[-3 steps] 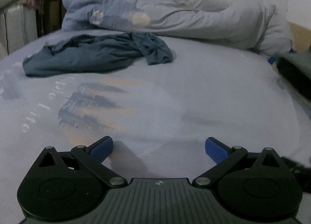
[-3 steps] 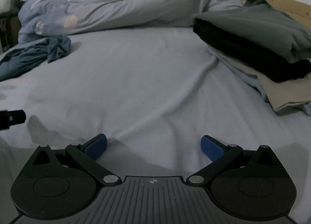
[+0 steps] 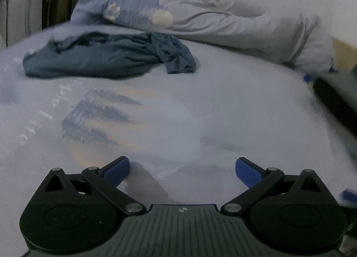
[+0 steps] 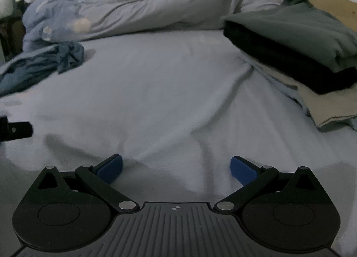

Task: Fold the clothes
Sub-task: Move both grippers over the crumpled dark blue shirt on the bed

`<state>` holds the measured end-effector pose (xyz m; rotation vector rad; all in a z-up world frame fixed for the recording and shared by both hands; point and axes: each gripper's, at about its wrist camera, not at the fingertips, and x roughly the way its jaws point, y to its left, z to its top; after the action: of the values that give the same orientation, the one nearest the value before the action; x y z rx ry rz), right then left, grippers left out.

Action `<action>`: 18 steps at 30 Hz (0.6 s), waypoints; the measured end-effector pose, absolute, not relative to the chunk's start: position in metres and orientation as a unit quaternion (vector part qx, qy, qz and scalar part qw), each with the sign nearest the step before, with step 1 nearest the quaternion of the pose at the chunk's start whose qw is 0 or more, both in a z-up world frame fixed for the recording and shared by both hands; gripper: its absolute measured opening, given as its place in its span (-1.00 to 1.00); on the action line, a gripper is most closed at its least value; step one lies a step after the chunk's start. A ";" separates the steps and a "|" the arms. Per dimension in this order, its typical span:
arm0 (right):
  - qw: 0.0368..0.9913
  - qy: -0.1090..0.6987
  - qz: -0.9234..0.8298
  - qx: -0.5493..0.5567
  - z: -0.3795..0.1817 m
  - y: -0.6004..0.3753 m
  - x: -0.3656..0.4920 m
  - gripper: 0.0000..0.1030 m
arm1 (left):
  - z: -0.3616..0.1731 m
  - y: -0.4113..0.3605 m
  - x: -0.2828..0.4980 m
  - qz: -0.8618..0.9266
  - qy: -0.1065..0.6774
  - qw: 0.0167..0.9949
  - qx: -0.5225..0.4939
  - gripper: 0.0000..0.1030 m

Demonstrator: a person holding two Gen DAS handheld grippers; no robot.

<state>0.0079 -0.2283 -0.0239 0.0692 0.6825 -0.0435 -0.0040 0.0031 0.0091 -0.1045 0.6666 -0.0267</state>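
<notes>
A crumpled dark blue garment (image 3: 107, 56) lies on the pale bed sheet (image 3: 234, 105), far ahead and to the left of my left gripper (image 3: 182, 171). It also shows at the left edge of the right wrist view (image 4: 40, 65). A stack of folded clothes (image 4: 296, 40), green on black on beige, sits at the right of the right wrist view. My right gripper (image 4: 176, 168) hovers low over the sheet. Both grippers are open and empty, with blue pads wide apart.
A rolled duvet (image 3: 200, 15) lies along the back of the bed, also in the right wrist view (image 4: 145, 9). A wooden headboard (image 4: 330, 7) is at the far right. A radiator (image 3: 20, 13) stands at the far left. Part of the left gripper's body (image 4: 15, 129) shows at the left edge.
Both views have shifted slightly; the blue garment and duvet sit a little lower in the frames now. Both grippers stay open.
</notes>
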 end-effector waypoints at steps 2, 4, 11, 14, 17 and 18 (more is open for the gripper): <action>0.944 0.327 -0.004 0.037 -0.015 -0.224 0.006 1.00 | 0.015 0.005 -0.007 -0.018 0.323 0.943 -0.074 1.00; 0.946 0.320 0.013 0.041 -0.006 -0.220 0.005 1.00 | 0.021 0.007 -0.009 -0.023 0.319 0.943 -0.096 1.00; 0.953 0.290 0.070 0.052 0.037 -0.199 0.004 1.00 | 0.066 0.036 0.009 0.003 0.285 0.951 -0.120 1.00; 0.957 0.267 0.095 0.062 0.062 -0.185 0.014 1.00 | 0.082 0.051 0.017 0.011 0.278 0.949 -0.145 1.00; 0.961 0.230 0.132 0.076 0.095 -0.172 0.019 1.00 | 0.108 0.082 0.019 0.010 0.254 0.951 -0.175 1.00; 0.963 0.215 0.143 0.082 0.108 -0.166 0.019 1.00 | 0.116 0.091 0.020 0.011 0.240 0.953 -0.183 1.00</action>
<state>0.0192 -0.1662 0.1080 0.1659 0.4349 0.2892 0.0198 0.0911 0.1157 -0.3724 0.4885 0.0219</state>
